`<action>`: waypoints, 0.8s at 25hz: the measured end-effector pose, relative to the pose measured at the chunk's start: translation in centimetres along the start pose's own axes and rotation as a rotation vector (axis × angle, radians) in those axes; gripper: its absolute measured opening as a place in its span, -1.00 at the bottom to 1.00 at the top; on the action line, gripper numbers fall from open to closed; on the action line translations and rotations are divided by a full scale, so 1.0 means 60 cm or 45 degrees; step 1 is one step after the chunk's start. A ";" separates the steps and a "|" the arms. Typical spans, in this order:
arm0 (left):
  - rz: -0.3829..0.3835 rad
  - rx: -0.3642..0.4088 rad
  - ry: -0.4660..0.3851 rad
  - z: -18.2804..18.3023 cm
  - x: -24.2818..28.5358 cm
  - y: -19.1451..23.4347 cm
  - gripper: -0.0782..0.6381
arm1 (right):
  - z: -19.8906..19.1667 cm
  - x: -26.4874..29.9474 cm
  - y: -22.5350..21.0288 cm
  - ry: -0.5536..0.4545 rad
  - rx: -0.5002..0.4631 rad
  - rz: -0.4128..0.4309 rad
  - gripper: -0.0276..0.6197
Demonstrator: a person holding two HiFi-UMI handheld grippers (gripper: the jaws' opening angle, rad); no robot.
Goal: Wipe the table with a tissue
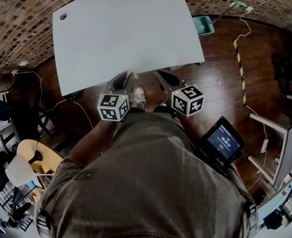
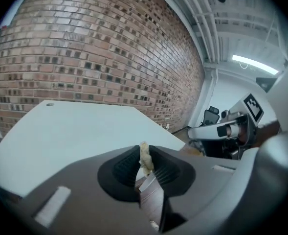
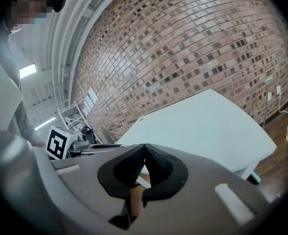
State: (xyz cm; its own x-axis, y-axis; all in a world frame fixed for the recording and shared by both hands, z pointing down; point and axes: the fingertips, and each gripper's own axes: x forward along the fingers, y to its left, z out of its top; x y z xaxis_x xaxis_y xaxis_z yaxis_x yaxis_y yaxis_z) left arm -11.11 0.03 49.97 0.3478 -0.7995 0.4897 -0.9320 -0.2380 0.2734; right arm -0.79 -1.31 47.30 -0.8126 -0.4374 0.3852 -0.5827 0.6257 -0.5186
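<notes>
Looking down from the head view, I have both grippers held close to the body, side by side at the near edge of the table (image 1: 121,29). The white top fills the picture from 10 to 1 o'clock, with a small round hole (image 1: 63,16) near its far left corner.

The left gripper (image 1: 126,77) sits at about 7 o'clock from the table's centre, its marker cube toward me. In the left gripper view its jaws are pressed together on a small scrap of tissue (image 2: 144,155). The scrap is off-white and crumpled, and a bit of it pokes up above the ribbed pads (image 2: 126,166). Beyond the jaws the table top spreads out toward 11 o'clock, up to the brick wall (image 2: 95,48). I cannot make out the tissue in the head view, nor tell whether it touches the table.

The right gripper (image 1: 162,75) lies just beside the left one, toward 3 o'clock of it. In the right gripper view its jaws are closed pad against pad with nothing between them, and the table stretches away toward 1 o'clock.

On the wooden floor (image 1: 220,68), a teal bin (image 1: 204,24) stands just off the table's right corner at 1 o'clock. A small lit screen (image 1: 224,142) shows at 4 o'clock, and a white shoe (image 1: 139,96) shows between the two grippers.
</notes>
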 end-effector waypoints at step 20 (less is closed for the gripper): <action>0.230 -0.070 -0.116 -0.042 -0.130 -0.074 -0.62 | -0.070 -0.080 0.071 0.003 -0.149 0.070 -0.88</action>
State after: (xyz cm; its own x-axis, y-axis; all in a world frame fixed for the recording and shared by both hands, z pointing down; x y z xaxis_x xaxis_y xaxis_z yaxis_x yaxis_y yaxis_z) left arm -9.43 8.73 47.05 0.1622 -0.8738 0.4584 -0.9706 -0.0576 0.2338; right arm 0.67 6.16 46.47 -0.8429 -0.3992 0.3607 -0.5318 0.7198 -0.4462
